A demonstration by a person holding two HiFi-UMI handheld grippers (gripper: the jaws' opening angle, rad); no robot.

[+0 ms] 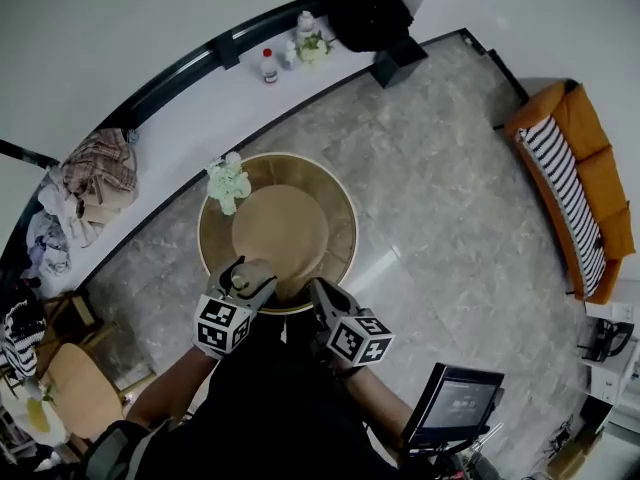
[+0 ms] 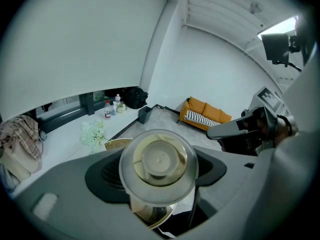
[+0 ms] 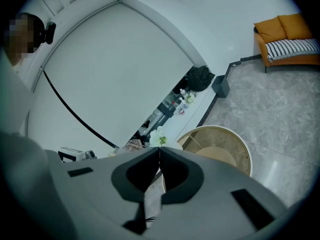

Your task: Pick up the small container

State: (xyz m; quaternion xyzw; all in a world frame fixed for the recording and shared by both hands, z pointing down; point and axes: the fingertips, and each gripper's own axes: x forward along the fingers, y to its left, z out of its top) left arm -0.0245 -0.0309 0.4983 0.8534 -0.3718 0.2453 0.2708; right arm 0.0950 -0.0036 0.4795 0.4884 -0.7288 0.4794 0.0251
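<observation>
A: What takes up most of the room?

B: The grey marble floor (image 1: 440, 168), then a long white ledge (image 1: 180, 128) running along the wall. An orange sofa (image 1: 585, 183) with a striped cushion stands at the far right, well apart from everything else.

A: And in the middle?

B: A round gold-rimmed table (image 1: 335, 208) with a glass top and a smaller tan disc beneath it. A bunch of white flowers (image 1: 228, 181) sits at its far-left edge.

A: What's on the ledge?

B: A heap of folded clothes (image 1: 98, 173) at the left end, a black bag (image 1: 368, 15) at the other, and a red-capped bottle (image 1: 268, 65) between them, nearer the bag.

A: Where are the grippers?

B: Both are at the table's near rim, close to the person. The left gripper (image 1: 246, 279) is over the near-left rim, and the right gripper (image 3: 159, 153) is just beside it, to its right.

A: How do the jaws stand?

B: The left pair is spread wide and closed against the sides of the small container (image 2: 158, 160), one jaw on each side. The right pair is pressed together with nothing between.

A: Describe the container.

B: A clear round tub with a pale lid, seen end-on. It hangs over the table's near-left rim. I cannot tell whether it touches the glass.
</observation>
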